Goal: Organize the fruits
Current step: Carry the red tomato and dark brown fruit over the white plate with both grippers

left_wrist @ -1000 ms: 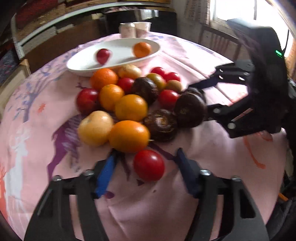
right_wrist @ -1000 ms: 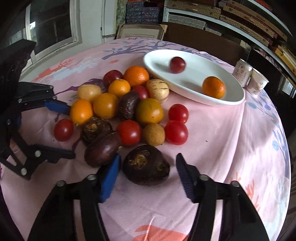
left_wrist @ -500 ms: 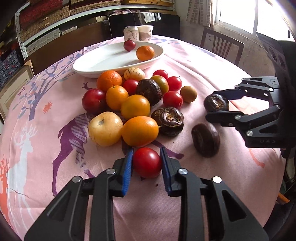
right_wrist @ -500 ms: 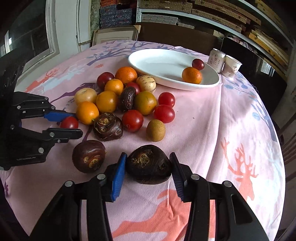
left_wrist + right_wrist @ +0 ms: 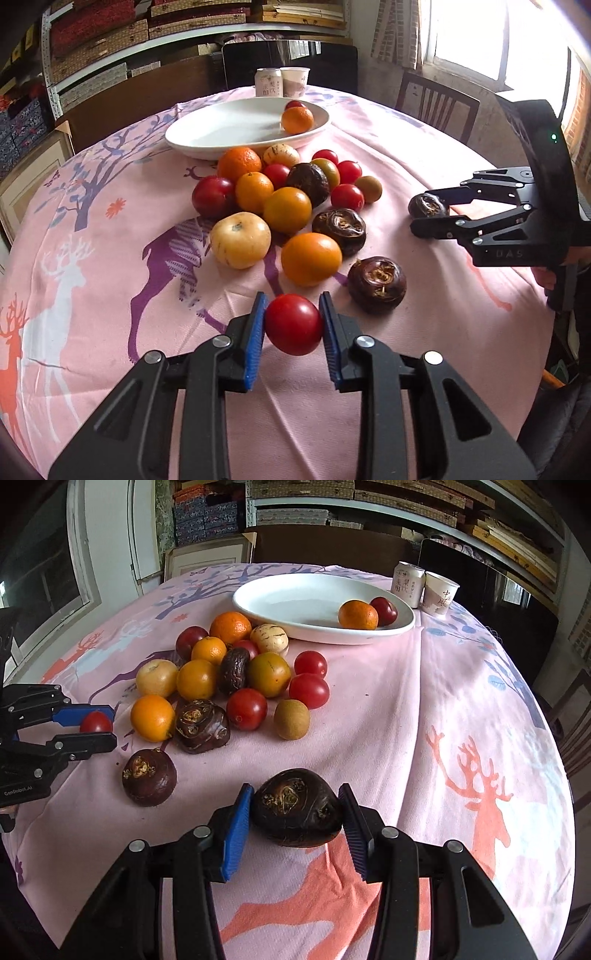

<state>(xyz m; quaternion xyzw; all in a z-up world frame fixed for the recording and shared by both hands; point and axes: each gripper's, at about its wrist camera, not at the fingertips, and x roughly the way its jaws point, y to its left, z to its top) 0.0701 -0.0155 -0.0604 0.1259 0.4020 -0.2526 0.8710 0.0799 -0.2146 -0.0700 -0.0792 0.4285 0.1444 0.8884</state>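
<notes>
My left gripper (image 5: 293, 325) is shut on a red tomato (image 5: 293, 324), held just above the pink tablecloth at the near edge of the fruit pile; it also shows in the right wrist view (image 5: 95, 722). My right gripper (image 5: 295, 812) is shut on a dark brown water chestnut (image 5: 295, 806), lifted off the cloth; it shows in the left wrist view (image 5: 428, 206). A white oval plate (image 5: 221, 129) at the far side holds an orange (image 5: 297, 120) and a red fruit (image 5: 295, 105). Several oranges, tomatoes, pale fruits and dark chestnuts lie between.
A can (image 5: 406, 583) and a paper cup (image 5: 441, 592) stand behind the plate. A loose chestnut (image 5: 149, 777) lies near my right gripper. A wooden chair (image 5: 436, 107) stands at the table's far edge. Shelves with boxes line the wall.
Both grippers closed on their fruits, the left on the tomato and the right on the chestnut, then pulled back from the pile and lifted them slightly.
</notes>
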